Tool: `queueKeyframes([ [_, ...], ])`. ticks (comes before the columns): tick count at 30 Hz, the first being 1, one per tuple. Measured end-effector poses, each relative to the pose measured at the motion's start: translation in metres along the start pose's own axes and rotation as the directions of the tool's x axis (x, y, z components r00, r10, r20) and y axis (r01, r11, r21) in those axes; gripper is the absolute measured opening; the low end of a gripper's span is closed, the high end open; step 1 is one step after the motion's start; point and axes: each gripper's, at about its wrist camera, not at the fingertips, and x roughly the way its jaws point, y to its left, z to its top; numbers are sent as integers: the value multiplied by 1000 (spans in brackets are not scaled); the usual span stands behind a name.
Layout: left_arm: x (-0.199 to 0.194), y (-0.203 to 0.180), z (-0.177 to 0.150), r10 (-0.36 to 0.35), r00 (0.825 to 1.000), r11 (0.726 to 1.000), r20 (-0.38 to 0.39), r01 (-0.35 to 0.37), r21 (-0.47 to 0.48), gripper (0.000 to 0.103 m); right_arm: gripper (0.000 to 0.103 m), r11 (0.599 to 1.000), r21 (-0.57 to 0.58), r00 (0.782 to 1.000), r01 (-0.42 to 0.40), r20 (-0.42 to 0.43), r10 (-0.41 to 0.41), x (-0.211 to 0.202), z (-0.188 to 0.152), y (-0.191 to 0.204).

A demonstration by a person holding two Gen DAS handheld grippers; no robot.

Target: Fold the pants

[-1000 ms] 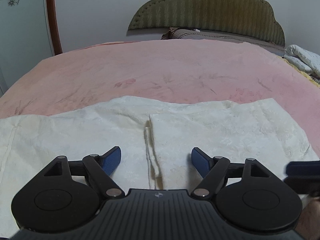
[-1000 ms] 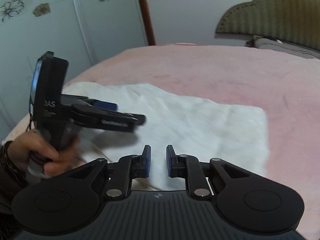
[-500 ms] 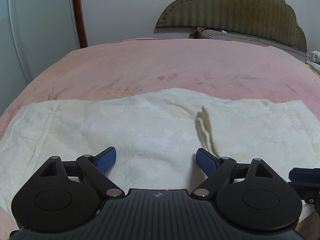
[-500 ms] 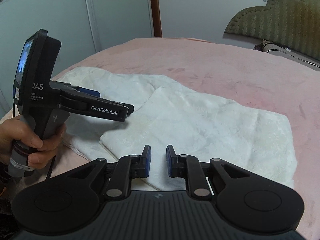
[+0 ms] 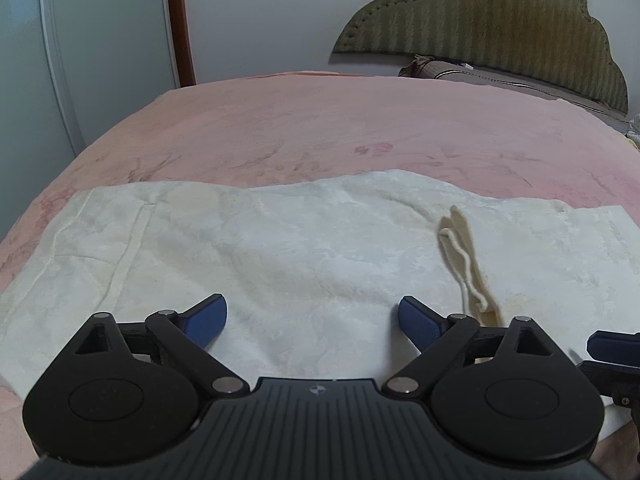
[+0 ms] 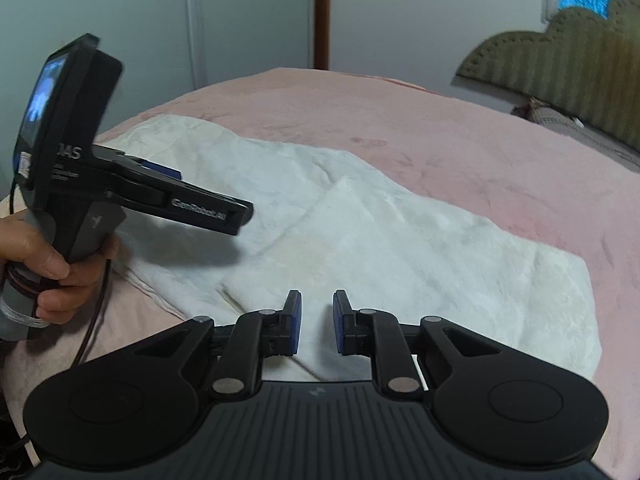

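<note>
Dim, soft light; fisheye-warped, vignetted edges.

Left gripper point(image 5: 313, 316) jaws wide above cream pants point(image 5: 280, 248).

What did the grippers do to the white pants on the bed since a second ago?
The left hand-held gripper swung left along the pants, so the folded edge slid to its right. The right hand-held gripper pulled back slightly. Neither grabbed anything: left wide open, right narrowly open. The pants stayed flat on the pink bedspread.
</note>
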Motion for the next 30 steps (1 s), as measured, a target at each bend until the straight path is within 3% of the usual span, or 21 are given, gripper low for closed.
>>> queueKeyframes([
  [4,-5,13,-1,24,1000,1000,7,-24,-19,97,35,997,-76,1000,-9,22,10,1,10,21],
  [13,-15,55,-1,113,994,990,7,-112,-83,97,35,982,-181,997,-63,30,70,13,24,58],
  [17,-32,89,-1,203,979,970,29,-197,-141,97,35,953,-285,993,-103,26,115,22,28,88],
  [20,-50,134,0,254,967,933,14,-241,-266,97,35,907,-403,990,-122,16,140,33,25,116],
  [22,-63,165,-4,248,969,901,-5,-233,-367,97,35,875,-468,990,-121,7,140,42,23,133],
  [26,-85,214,-16,163,986,831,-31,-154,-535,96,41,812,-574,990,-102,17,137,55,16,162],
  [30,-94,235,-29,30,999,775,-42,-50,-630,96,56,722,-691,990,39,125,66,67,9,189],
])
